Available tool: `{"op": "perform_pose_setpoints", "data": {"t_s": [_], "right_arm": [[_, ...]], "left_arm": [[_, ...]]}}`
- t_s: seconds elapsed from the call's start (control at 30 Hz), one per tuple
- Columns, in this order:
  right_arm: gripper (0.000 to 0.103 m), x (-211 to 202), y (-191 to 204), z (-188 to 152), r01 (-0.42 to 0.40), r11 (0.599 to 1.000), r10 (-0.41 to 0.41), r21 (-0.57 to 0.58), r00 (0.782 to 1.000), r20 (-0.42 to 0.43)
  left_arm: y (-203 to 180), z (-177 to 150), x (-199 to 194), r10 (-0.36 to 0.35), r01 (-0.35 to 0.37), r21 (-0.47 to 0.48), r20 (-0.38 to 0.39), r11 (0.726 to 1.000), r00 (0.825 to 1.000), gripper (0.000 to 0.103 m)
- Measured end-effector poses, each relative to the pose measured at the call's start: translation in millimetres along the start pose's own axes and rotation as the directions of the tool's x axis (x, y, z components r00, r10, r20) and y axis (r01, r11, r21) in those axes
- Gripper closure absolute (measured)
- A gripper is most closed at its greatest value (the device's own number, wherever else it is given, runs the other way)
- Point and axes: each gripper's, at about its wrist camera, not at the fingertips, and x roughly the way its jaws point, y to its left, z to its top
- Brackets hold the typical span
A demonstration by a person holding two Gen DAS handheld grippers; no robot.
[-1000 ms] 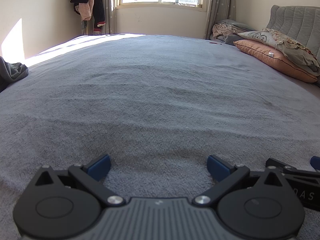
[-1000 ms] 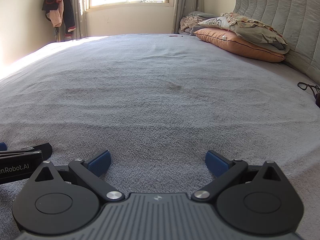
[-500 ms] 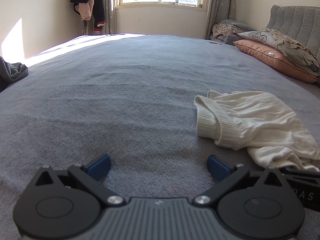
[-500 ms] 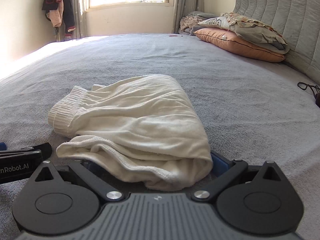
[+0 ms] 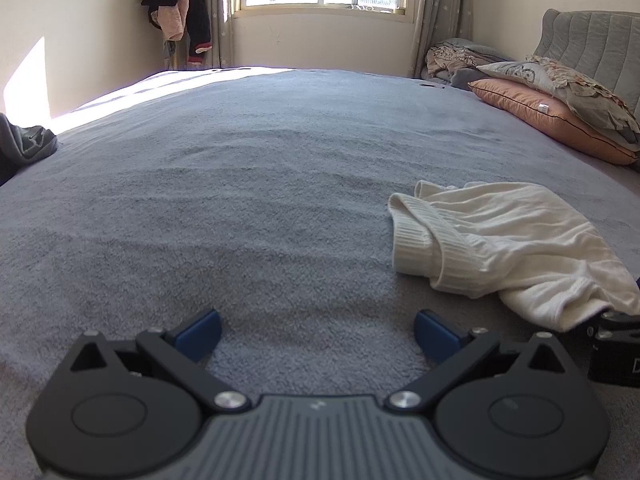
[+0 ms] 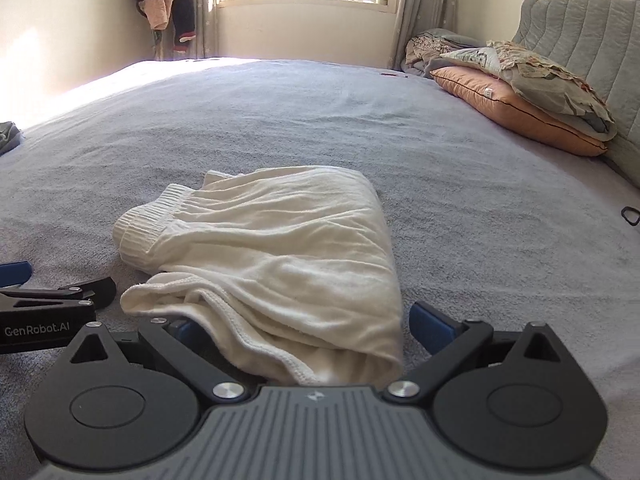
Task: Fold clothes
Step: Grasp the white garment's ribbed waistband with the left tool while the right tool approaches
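A cream garment [image 6: 272,256] with a ribbed band lies crumpled on the grey bed cover. In the right wrist view its near hem lies between the wide-open jaws of my right gripper [image 6: 308,328], draped over the gripper's front; the jaws are not closed on it. In the left wrist view the same garment [image 5: 500,240] lies to the right. My left gripper [image 5: 318,330] is open and empty, low over bare cover, left of the garment.
The grey bed cover [image 5: 260,168] stretches ahead to the window. An orange pillow [image 6: 516,108] with a grey one on top lies against the headboard at the right. Dark cloth [image 5: 24,144] lies at the left edge. Clothes [image 5: 176,12] hang in the far corner.
The cream garment has landed on the bed in front of my right gripper; one second ago the cover was bare. Both grippers stay open, and the right wrist view has shifted slightly.
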Motion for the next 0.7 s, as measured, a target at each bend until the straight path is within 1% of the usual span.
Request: {"op": "perform_pose_setpoints", "data": {"t_s": [0.07, 0.13, 0.17, 0.2, 0.23, 0.27, 0.33, 0.37, 0.43, 0.5, 0.53, 0.6, 0.63, 0.67, 0.7], "right_arm": [[0.002, -8.5, 0.3, 6.1, 0.022, 0.999, -0.021, -0.027, 0.999, 0.043], [0.009, -13.9, -3.2, 11.9, -0.006, 0.999, 0.008, -0.032, 0.998, 0.063], [0.021, -13.7, -7.2, 14.5, -0.030, 0.999, 0.031, -0.026, 0.998, 0.053], [0.046, -12.9, -11.5, 15.8, -0.059, 0.998, 0.060, -0.012, 0.997, 0.042], [0.060, -12.1, -16.2, 17.2, -0.091, 0.996, 0.090, 0.005, 0.995, 0.032], [0.083, -11.3, -22.3, 19.9, -0.125, 0.991, 0.124, 0.037, 0.992, 0.024], [0.087, -16.4, -28.3, 25.6, -0.132, 0.990, 0.130, 0.043, 0.991, 0.034], [0.091, -19.4, -31.4, 28.6, -0.134, 0.990, 0.132, 0.042, 0.990, 0.040], [0.092, -31.1, -37.6, 36.5, -0.129, 0.992, 0.128, 0.000, 0.990, 0.060], [0.092, -40.9, -47.6, 41.2, -0.119, 0.992, 0.121, -0.041, 0.992, 0.049], [0.091, -45.0, -52.7, 42.8, -0.113, 0.992, 0.115, -0.061, 0.993, 0.040], [0.085, -44.5, -62.5, 37.7, -0.093, 0.991, 0.092, -0.095, 0.996, -0.010], [0.080, -44.2, -67.1, 35.1, -0.083, 0.990, 0.080, -0.111, 0.996, -0.033], [0.065, -43.8, -70.4, 31.9, -0.072, 0.991, 0.068, -0.117, 0.997, -0.040], [0.054, -44.4, -73.7, 28.7, -0.061, 0.991, 0.058, -0.115, 0.998, -0.035]], "left_arm": [[1.0, 2.9, 0.6, -0.004, 0.004, -0.008, -0.013, 1.000, 1.000, 0.000], [3.9, 8.7, 0.8, -0.017, 0.016, -0.029, -0.038, 0.999, 0.999, 0.000], [4.5, 10.9, -0.4, -0.023, 0.021, -0.042, -0.042, 0.999, 0.999, 0.000], [4.3, 13.0, -1.4, -0.027, 0.025, -0.048, -0.045, 0.999, 0.999, 0.000], [2.3, 14.7, -2.1, -0.031, 0.030, -0.036, -0.047, 0.999, 0.998, 0.000], [-0.3, 16.6, -2.7, -0.041, 0.040, -0.010, -0.049, 0.999, 0.998, 0.000], [-6.7, 20.9, -6.7, -0.075, 0.077, 0.080, -0.030, 0.994, 0.997, 0.000], [-9.4, 23.4, -9.4, -0.087, 0.088, 0.118, -0.012, 0.989, 0.996, 0.000], [-11.2, 29.8, -14.0, -0.107, 0.102, 0.165, 0.022, 0.981, 0.994, 0.000], [-10.4, 35.8, -14.9, -0.133, 0.124, 0.178, 0.036, 0.976, 0.990, 0.000], [-10.0, 38.5, -14.1, -0.153, 0.144, 0.179, 0.036, 0.973, 0.988, 0.000], [-12.5, 38.1, -9.5, -0.186, 0.179, 0.183, 0.021, 0.967, 0.982, 0.000], [-15.1, 36.9, -6.3, -0.199, 0.193, 0.192, 0.010, 0.962, 0.980, 0.000], [-19.0, 34.6, -2.5, -0.207, 0.203, 0.211, -0.003, 0.956, 0.978, 0.000], [-23.5, 32.0, 1.6, -0.210, 0.208, 0.238, -0.018, 0.949, 0.978, 0.000]]}}
